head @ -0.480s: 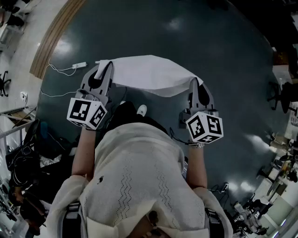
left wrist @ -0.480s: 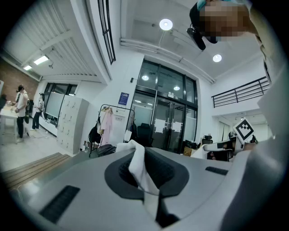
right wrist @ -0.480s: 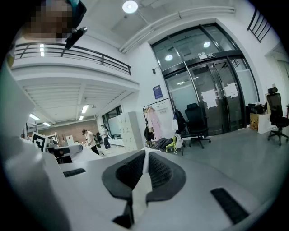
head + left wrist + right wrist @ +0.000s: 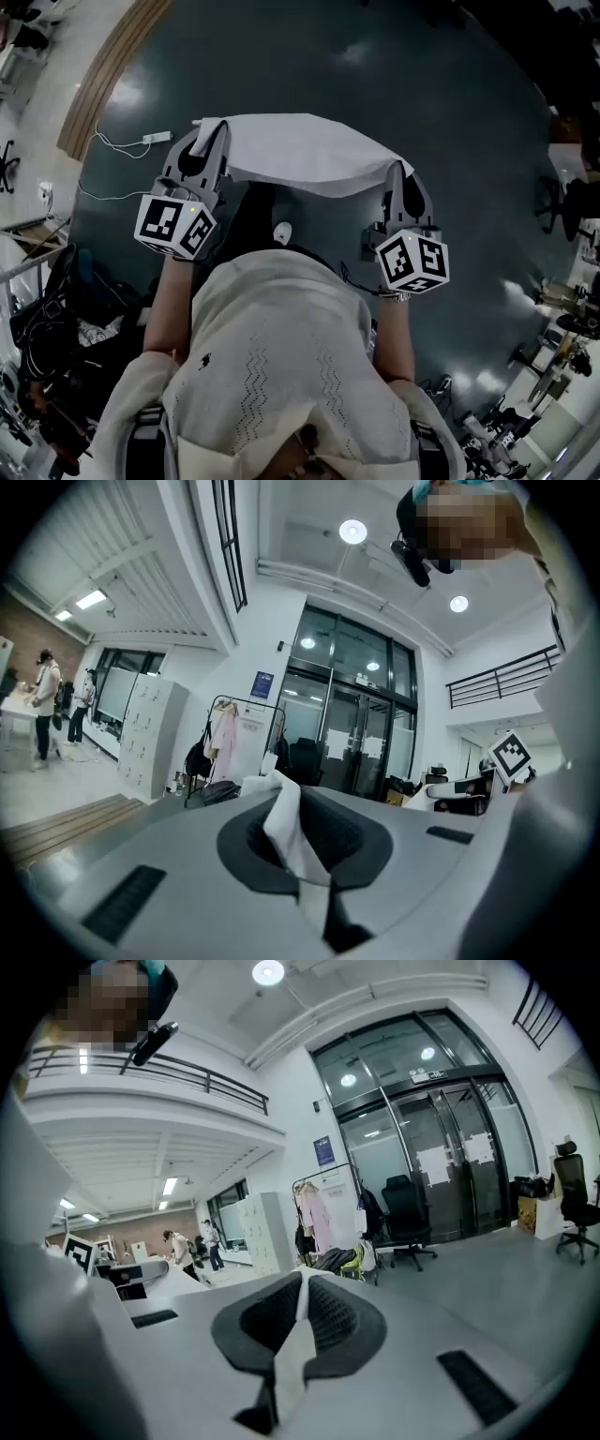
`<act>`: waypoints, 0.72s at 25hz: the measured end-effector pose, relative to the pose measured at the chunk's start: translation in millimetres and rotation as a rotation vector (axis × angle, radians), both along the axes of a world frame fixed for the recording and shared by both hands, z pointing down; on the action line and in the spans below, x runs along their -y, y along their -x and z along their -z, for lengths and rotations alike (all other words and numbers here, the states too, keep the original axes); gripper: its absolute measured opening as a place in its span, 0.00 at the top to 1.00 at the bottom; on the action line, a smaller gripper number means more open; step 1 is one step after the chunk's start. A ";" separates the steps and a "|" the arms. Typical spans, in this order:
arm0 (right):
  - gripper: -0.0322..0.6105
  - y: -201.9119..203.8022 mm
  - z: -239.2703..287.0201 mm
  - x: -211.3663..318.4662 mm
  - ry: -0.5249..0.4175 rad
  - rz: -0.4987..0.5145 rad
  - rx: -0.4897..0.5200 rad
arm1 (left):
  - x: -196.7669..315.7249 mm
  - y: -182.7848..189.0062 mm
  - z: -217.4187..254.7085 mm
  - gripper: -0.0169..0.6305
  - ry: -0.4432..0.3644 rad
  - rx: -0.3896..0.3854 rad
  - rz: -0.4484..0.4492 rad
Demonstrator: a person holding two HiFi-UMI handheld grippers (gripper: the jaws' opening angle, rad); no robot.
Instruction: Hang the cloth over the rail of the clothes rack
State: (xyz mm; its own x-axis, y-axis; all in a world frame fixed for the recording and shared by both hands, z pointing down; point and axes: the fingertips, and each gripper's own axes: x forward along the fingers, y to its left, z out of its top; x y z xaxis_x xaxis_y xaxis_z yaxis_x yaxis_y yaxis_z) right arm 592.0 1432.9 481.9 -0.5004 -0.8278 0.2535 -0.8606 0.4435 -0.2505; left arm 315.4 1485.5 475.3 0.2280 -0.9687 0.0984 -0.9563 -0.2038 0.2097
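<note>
Stretching between two hand-held grippers, a white cloth hangs in the air above a dark floor, just in front of the person. The left gripper clamps one end and the right gripper the other, with fabric pinched tight between each pair of jaws. A clothes rack stands well apart, by glass doors.

We look from head height steeply down onto the cloth, well above it, with the dark floor beyond. The cameras on the left gripper and right gripper sit just behind the cloth's pinched edge, facing past it into the hall. All three views share the cloth, and both gripper views catch the clothes rack and glass doors far beyond it.
</note>
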 end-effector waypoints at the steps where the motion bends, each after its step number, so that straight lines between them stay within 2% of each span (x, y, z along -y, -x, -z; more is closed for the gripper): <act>1: 0.91 1.3 -2.0 13.3 0.008 -0.008 -0.005 | 15.1 2.6 -2.5 0.95 0.005 -0.005 -0.004; 5: 0.91 22.2 -7.2 74.8 0.043 -0.031 -0.007 | 79.7 23.4 -8.2 0.95 0.023 -0.010 -0.026; 12: 0.91 101.7 0.2 185.1 0.036 -0.034 -0.012 | 190.8 93.9 0.6 0.95 0.010 -0.017 -0.054; 18: 0.91 150.1 10.6 269.2 0.027 -0.049 -0.004 | 285.9 135.9 14.5 0.95 -0.013 -0.006 -0.099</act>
